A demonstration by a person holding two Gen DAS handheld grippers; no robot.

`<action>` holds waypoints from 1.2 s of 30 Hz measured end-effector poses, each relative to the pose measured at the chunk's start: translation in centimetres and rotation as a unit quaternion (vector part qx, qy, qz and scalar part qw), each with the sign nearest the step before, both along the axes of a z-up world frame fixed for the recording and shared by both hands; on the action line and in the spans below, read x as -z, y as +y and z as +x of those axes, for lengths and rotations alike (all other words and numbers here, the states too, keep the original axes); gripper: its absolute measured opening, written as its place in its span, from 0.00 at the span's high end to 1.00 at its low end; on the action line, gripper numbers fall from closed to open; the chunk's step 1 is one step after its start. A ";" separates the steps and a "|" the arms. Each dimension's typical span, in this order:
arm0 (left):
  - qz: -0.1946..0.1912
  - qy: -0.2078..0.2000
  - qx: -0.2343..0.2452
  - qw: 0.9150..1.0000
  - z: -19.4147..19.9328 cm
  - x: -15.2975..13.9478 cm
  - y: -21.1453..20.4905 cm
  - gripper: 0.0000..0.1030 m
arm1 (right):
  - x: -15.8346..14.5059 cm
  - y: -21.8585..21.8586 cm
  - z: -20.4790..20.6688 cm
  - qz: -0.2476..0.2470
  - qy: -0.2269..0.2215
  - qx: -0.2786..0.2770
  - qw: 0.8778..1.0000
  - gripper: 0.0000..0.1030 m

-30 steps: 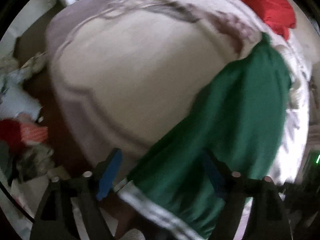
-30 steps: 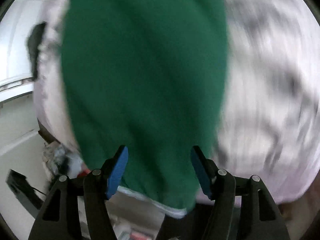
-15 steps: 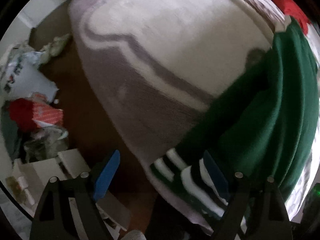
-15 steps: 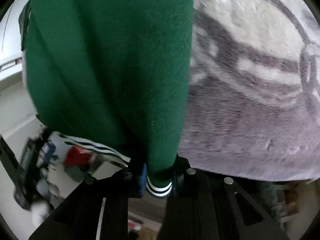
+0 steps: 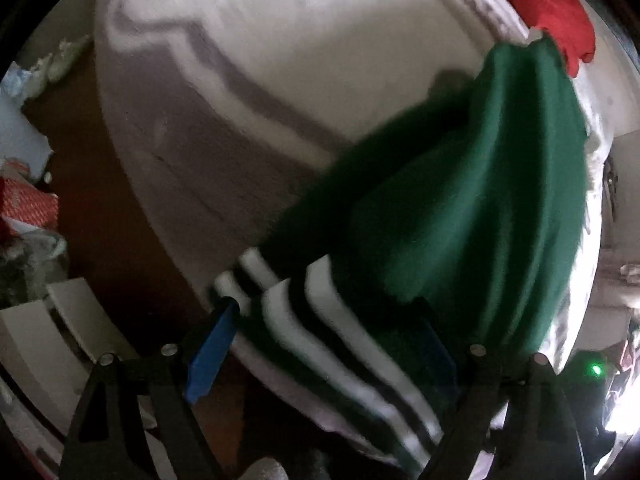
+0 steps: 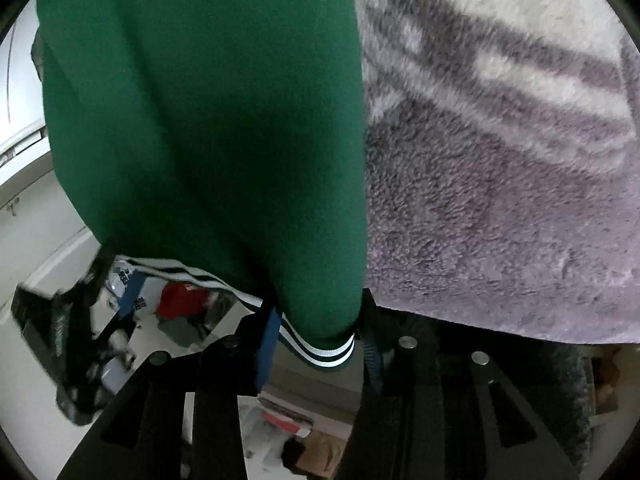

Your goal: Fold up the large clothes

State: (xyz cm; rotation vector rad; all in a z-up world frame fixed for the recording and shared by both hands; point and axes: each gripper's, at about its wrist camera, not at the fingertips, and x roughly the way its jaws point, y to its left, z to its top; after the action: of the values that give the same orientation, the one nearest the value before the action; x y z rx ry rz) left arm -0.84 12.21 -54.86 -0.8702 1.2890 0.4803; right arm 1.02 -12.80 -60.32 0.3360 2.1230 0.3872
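Draping over the edge of the bed's fuzzy grey-and-white blanket (image 6: 500, 184), the green garment (image 6: 200, 120) hangs with its striped hem at my tools. My right tool (image 6: 320, 344) is opening, the striped cuff (image 6: 328, 350) between its blue pads. My left tool (image 5: 320, 344) stands spread wide around the white-striped hem (image 5: 340, 332), not pinching it. A red cloth (image 5: 548, 12) lies beyond.

Green garment (image 5: 500, 184) and red cloth (image 5: 548, 4) lie on grey-and-white blanket (image 5: 304, 60).
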 end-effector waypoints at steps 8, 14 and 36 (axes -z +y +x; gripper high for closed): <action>0.075 -0.029 -0.044 0.996 -0.6 -3.3 0.4 0.53 | -5.6 4.1 -2.9 0.036 -0.074 -0.032 0.996 0.79; 0.052 0.006 -0.003 0.999 0.4 -3.4 0.7 0.44 | -0.5 4.9 -4.3 -0.001 0.009 -0.022 1.000 0.72; 0.235 -0.070 0.298 0.923 43.5 -10.7 -2.1 0.23 | -16.8 -0.3 30.4 -0.047 -0.272 0.174 0.945 0.72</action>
State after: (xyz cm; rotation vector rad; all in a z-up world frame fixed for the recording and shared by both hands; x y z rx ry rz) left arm 42.65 10.14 -44.20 -0.0868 1.1648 0.2145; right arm 31.39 -13.08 -43.56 0.4778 1.4986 0.1443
